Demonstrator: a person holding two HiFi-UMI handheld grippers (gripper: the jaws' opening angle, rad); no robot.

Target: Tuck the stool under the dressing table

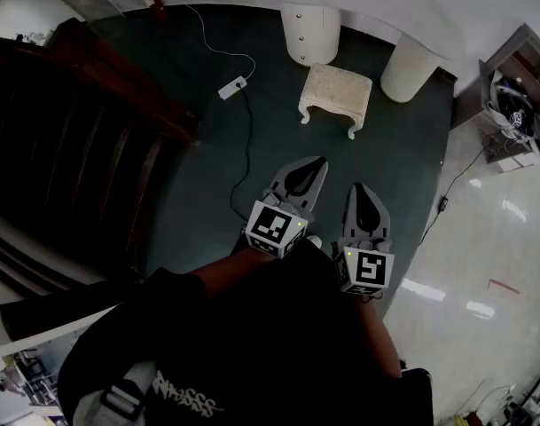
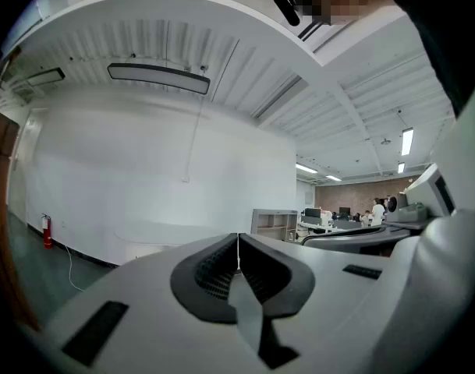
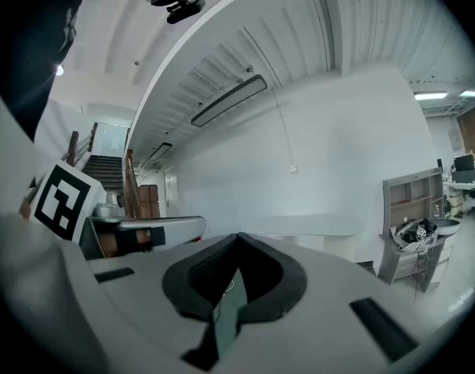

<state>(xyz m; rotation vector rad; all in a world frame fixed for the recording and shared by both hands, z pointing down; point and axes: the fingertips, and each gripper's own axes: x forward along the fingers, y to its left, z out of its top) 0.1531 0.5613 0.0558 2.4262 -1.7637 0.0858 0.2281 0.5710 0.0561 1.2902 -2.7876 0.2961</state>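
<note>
- In the head view we see the small cream stool with curved legs (image 1: 336, 96) standing upright on the dark green carpet (image 1: 207, 176), in the upper middle of the frame.
- The white dressing table (image 1: 410, 67) runs along the top edge. Its two round white legs show just above the stool, one to the upper left and one to the upper right.
- The stool sits just below the gap between those legs, out on the open carpet and not beneath the tabletop.
- The grey left gripper (image 1: 320, 161), with its black-and-white marker cube, lies at the centre of the frame. It points up the picture toward the stool and is well apart from it.
- In the left gripper view we see its dark-padded jaws meeting at the tips, with nothing between them.
- The grey right gripper (image 1: 357, 187) lies just to the right of the left one, also aimed up the frame and clear of the stool.
- The right gripper view shows its jaws pressed together and empty.
- A white power strip (image 1: 232, 87) lies on the carpet left of the stool. A white cord leads from it toward the top of the frame, and a black cable (image 1: 247, 149) trails down from it.
- A dark wooden staircase (image 1: 66, 131) fills the left side.
- A grey open shelf unit (image 1: 518, 78) stands at the right edge on the pale glossy floor (image 1: 491, 238).
</note>
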